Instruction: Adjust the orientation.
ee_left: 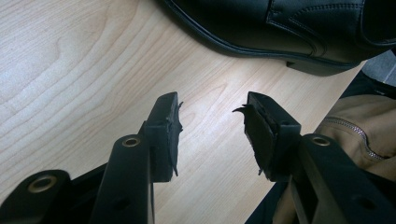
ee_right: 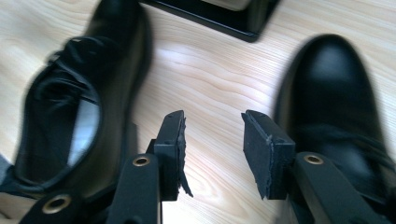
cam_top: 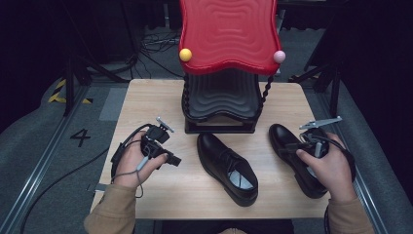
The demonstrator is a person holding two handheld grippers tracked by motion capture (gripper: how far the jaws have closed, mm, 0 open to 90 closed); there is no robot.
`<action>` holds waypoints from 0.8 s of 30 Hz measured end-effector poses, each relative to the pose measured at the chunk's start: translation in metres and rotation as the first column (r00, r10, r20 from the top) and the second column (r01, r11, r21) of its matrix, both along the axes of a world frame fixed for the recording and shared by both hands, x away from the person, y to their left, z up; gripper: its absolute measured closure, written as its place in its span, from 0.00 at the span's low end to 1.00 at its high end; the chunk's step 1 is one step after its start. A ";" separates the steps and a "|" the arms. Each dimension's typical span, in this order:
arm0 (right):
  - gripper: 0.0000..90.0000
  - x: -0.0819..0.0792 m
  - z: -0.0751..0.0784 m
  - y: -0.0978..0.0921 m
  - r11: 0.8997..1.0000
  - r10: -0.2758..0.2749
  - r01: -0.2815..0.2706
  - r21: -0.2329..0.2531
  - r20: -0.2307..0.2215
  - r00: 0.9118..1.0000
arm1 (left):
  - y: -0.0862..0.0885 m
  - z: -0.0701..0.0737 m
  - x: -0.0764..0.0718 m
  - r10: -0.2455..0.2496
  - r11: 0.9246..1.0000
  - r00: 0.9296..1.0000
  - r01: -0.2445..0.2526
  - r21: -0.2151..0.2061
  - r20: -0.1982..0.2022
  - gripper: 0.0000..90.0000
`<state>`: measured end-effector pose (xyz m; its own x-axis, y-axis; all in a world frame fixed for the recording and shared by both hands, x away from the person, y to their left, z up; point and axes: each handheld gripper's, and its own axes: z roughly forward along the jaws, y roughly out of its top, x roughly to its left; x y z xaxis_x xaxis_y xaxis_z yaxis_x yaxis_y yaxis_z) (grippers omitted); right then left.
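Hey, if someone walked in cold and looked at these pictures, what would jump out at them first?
Probably the bright red wavy shelf top of the black rack at the table's far edge, with a yellow ball and a pink ball at its corners. Next, two black dress shoes on the wooden table: one shoe in the middle, the other shoe under the right hand-held gripper, whose jaws are open.

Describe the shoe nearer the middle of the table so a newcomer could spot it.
Start at the red-topped rack at the table's far edge. Just in front of it lies the middle shoe, black and laced. Unlike the other shoe, no hand covers it.
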<state>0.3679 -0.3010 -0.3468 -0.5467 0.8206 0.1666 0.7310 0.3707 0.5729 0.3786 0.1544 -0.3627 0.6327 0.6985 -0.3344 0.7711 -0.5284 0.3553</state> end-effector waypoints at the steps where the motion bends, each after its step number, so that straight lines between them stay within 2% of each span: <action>1: 0.65 0.000 0.001 -0.005 1.000 -0.009 0.009 -0.007 0.000 1.000 | 0.000 -0.001 0.001 -0.005 1.000 1.000 0.005 -0.002 -0.003 0.62; 4: 0.62 -0.002 0.002 -0.020 0.999 -0.033 0.032 -0.040 -0.025 0.999 | -0.001 -0.002 0.001 -0.005 1.000 1.000 0.005 -0.005 -0.008 0.62; 6: 0.62 -0.002 0.003 -0.023 0.998 -0.044 0.043 -0.049 -0.027 0.999 | -0.001 -0.002 0.002 -0.006 1.000 1.000 0.006 -0.002 -0.011 0.62; 7: 0.62 -0.004 0.004 -0.034 0.992 -0.093 0.090 -0.084 -0.041 0.995 | -0.001 -0.002 0.001 -0.004 1.000 1.000 0.004 -0.005 -0.011 0.62; 9: 0.62 -0.004 0.004 -0.036 0.991 -0.104 0.099 -0.091 -0.050 0.993 | -0.001 -0.002 0.001 -0.006 1.000 1.000 0.006 -0.003 -0.011 0.62; 11: 0.62 -0.005 0.002 -0.044 0.988 -0.125 0.115 -0.107 -0.087 0.988 | -0.001 -0.002 0.001 -0.011 1.000 1.000 0.011 -0.002 -0.012 0.62; 16: 0.60 -0.004 -0.004 -0.053 0.983 -0.143 0.122 -0.134 -0.153 0.978 | 0.000 -0.002 0.000 -0.005 1.000 1.000 0.005 0.000 -0.013 0.62; 20: 0.60 -0.001 -0.012 -0.056 0.983 -0.137 0.108 -0.147 -0.204 0.969 | 0.000 -0.003 0.001 -0.006 1.000 1.000 0.006 0.001 -0.014 0.62; 24: 0.60 0.001 -0.015 -0.058 0.985 -0.129 0.099 -0.139 -0.220 0.967 | 0.000 -0.003 0.001 -0.007 1.000 1.000 0.007 0.002 -0.016 0.61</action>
<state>0.3691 -0.3589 -0.3615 -0.4081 0.8975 0.1671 0.8780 0.3357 0.3413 0.3791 0.1541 -0.3658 0.6319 0.6947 -0.3435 0.7731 -0.5343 0.3418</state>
